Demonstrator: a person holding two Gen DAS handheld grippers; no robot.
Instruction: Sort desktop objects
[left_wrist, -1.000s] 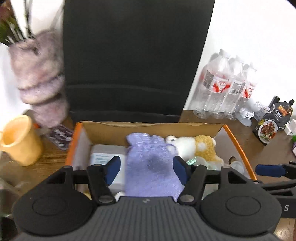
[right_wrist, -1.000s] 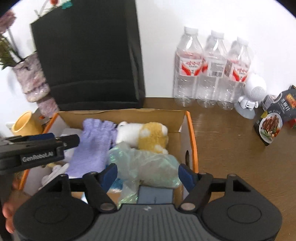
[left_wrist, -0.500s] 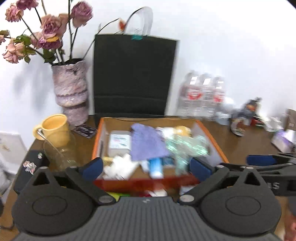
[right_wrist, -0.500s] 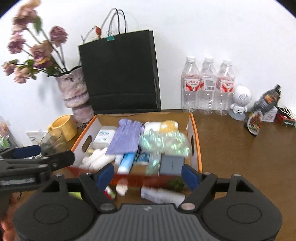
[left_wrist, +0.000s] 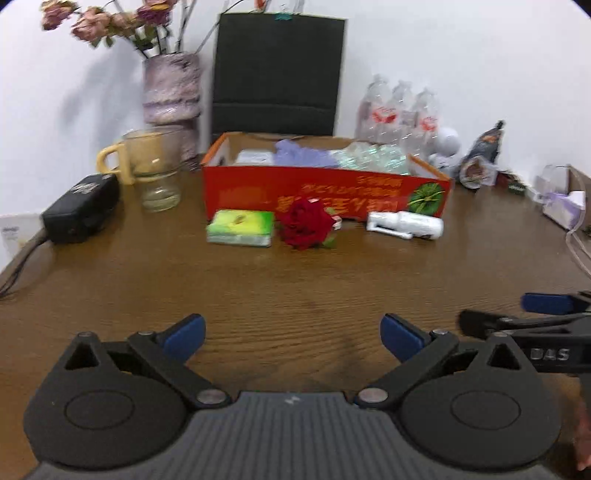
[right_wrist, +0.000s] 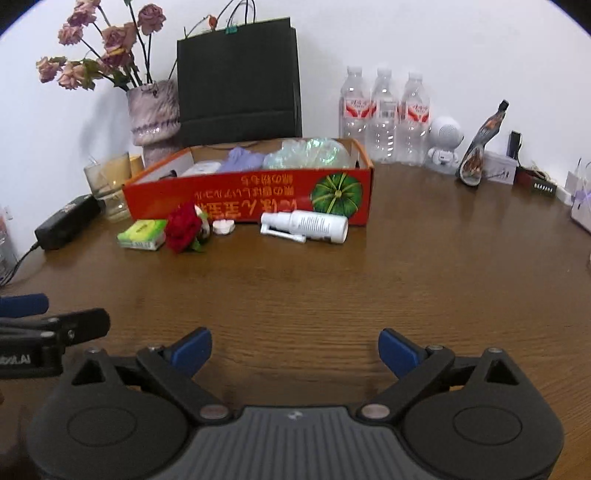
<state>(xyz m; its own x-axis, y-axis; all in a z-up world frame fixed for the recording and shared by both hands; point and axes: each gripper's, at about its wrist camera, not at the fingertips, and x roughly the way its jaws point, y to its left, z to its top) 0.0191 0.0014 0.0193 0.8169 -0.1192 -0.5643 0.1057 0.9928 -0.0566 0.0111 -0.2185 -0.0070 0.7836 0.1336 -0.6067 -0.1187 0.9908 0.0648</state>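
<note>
A red cardboard box (left_wrist: 325, 188) (right_wrist: 247, 199) stands at the back of the wooden table, holding a purple glove (left_wrist: 299, 155), a shiny film bag (right_wrist: 306, 153) and other items. In front of it lie a green tissue pack (left_wrist: 240, 227) (right_wrist: 142, 234), a red rose (left_wrist: 306, 223) (right_wrist: 183, 227) and a white spray bottle (left_wrist: 406, 224) (right_wrist: 304, 226). My left gripper (left_wrist: 291, 332) hangs open over bare table, well short of them. My right gripper (right_wrist: 295, 345) is beside it, jaws opening with nothing between them.
Behind the box are a black paper bag (right_wrist: 236, 77), a vase of dried roses (right_wrist: 153, 114) and three water bottles (right_wrist: 384, 110). A glass (left_wrist: 155, 173), a yellow mug (left_wrist: 114, 162) and a black adapter (left_wrist: 81, 206) sit left. A white speaker figure (right_wrist: 445, 146) stands right.
Both grippers drew back from above the box to the near side of the table and sank lower. Their jaws spread wider. The box now shows its front wall.
</note>
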